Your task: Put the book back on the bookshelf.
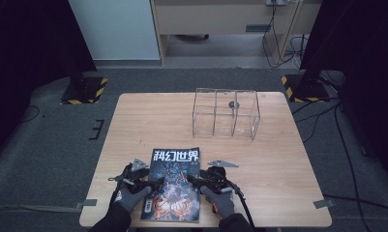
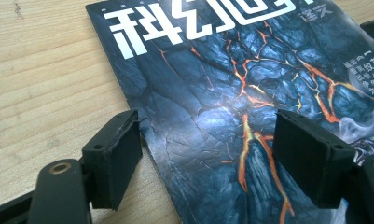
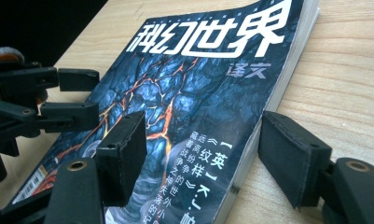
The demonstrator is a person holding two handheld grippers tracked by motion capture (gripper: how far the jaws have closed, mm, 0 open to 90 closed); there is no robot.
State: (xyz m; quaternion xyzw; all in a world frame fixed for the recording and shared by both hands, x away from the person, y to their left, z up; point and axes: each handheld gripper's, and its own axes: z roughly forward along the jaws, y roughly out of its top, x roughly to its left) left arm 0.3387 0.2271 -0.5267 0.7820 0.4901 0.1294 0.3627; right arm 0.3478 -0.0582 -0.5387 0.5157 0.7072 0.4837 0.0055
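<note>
Magazine (image 1: 174,183) lies flat and closed on the worktop (image 1: 133,125), at the near edge, about 6 o'clock from the worktop's middle, cover up. Cover: dark blue-black cracked rock, glowing orange-red veins running through it; bold white Chinese title across the top; smaller white characters down one side; barcode at a lower corner in the right gripper view. Glossy surface. Thick page block shows pale along the right edge, in the right gripper view (image 3: 268,102).

Left tool (image 1: 155,182) at the magazine's 9 o'clock edge. Jaws wide, straddling the left edge: one pad on the bare wood right beside the edge, the other over the cover. No squeeze on anything; whether the pad actually touches the edge cannot be told. Gloved left hand (image 1: 129,197) behind it.

Right tool (image 1: 192,180) at the magazine's 3 o'clock edge. Jaws wide, one over the cover, one out over the wood past the page block; nothing clamped. Gloved right hand (image 1: 220,200) behind it.

Worktop: light wood grain, square, rounded corners. A clear acrylic organiser (image 1: 225,112) with three upright compartments stands at about 1 o'clock, well apart from the magazine; a small dark object (image 1: 232,104) sits in or behind the middle part, cannot tell which.

Room: grey carpet floor (image 1: 51,145); black stands with yellow-black hazard tape (image 1: 85,89) at 10 and 2 o'clock; cables (image 1: 336,145) trail on the right; pale cabinet at the far side.
</note>
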